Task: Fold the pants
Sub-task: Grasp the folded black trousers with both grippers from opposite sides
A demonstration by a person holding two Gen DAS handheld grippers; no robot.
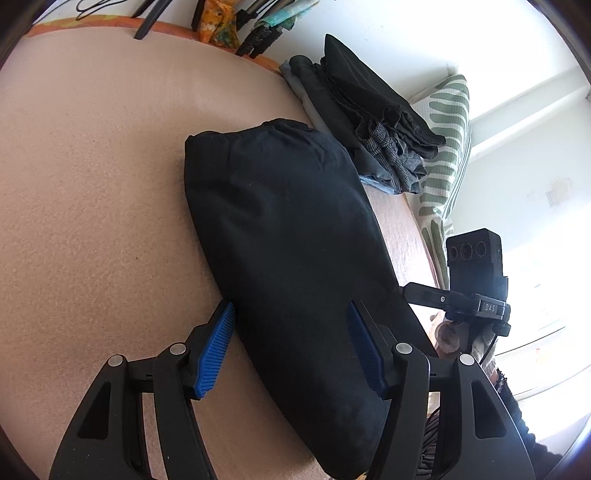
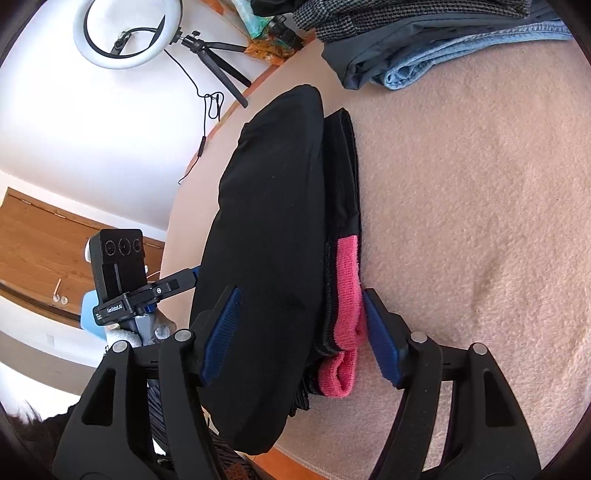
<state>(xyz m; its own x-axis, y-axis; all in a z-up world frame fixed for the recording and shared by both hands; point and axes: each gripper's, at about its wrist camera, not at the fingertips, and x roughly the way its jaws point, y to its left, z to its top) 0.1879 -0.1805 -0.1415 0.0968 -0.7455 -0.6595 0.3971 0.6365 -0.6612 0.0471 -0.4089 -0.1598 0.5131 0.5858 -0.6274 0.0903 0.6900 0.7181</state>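
While both tongs sit at the near end of the bundle, notes as I read it off the two wrist views:

Task item: 1 pair black pants (image 1: 288, 236), already folded into a long flat bundle on the pinkish blanket (image 1: 92, 184).

Long axis: runs straight away from both tongs, near end by the pads, far end toward the clothes stack.

Left tongs (image 1: 291, 347): jaws apart, about mid-width, nothing clamped. Left pad just off the bundle's left edge, over blanket; right pad over the black cloth. So the bundle's left edge lies between the pads, untouched as far as I can see.

Right tongs (image 2: 301, 332): jaws wide, nothing held. Left pad over the black top layer, right pad just beside the pink cuff (image 2: 345, 295). The layered right edge sits between the pads; pads not pressing.

Nearer hand: both abt equal, one per long edge. Each view shows the other rig just beside the bundle, across its width.

Key relation, my guess: any next move (tidy, or lift to the stack) works from this near end, w/ both tongs closing on their own edge.

Counts: 2 tongs, 1 pants bundle, 1 pink cuff band showing, 1 stack of folded clothes (image 1: 373, 129) beyond the far end, to the right (several garments, can't count exactly), 1 striped pillow (image 1: 448, 147), 1 ring light (image 2: 127, 33) on a tripod.
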